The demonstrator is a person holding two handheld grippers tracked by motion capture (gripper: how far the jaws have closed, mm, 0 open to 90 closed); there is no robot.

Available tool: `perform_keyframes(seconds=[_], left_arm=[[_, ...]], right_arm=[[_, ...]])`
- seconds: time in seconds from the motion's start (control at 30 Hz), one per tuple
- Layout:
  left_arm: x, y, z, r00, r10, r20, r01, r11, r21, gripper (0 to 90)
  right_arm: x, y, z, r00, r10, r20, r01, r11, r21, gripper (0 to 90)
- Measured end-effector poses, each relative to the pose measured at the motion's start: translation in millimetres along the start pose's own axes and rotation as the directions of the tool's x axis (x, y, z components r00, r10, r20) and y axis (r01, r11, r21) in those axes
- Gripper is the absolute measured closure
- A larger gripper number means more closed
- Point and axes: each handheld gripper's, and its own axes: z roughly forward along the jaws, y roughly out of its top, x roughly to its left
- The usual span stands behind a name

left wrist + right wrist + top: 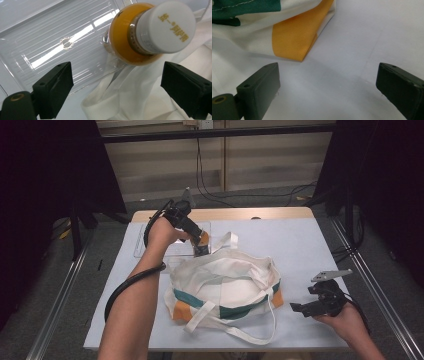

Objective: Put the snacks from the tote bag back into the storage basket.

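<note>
Orange bottle (140, 37) just beyond left gripper (117, 90).

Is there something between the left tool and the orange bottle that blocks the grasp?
Nothing visible does. The left tool is open, and the bottle on the clear tray lies just ahead, beside the tote bag.

The bottle (140, 35) hides its own lower body behind its cap — the clear tray (50, 45) runs off-frame.
</note>
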Motion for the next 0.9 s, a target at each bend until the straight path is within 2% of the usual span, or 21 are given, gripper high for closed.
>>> perform_keyframes(seconds=[0.07, 0.47, 0.9], left_arm=[[0.2, -1.8, -1.0, 1.0, 0.008, 0.001, -0.008, 1.0, -0.003, 10.1], [3.8, -15.3, -11.2, 0.9998, -0.019, 0.009, 0.02, 0.9995, -0.025, 7.4], [7.1, -28.6, -18.3, 0.9999, -0.004, 0.011, 0.004, 0.9991, -0.042, 7.4]], right_arm=[[1.1, 0.7, 0.1, 1.0, 0.003, -0.002, -0.003, 1.0, -0.001, 5.1], [2.4, 0.6, 1.5, 1.0, 0.0, -0.003, 0.0, 1.0, 0.003, 5.1], [2.5, 0.8, 1.9, 1.0, -0.005, -0.004, 0.005, 1.0, 0.001, 5.1]])
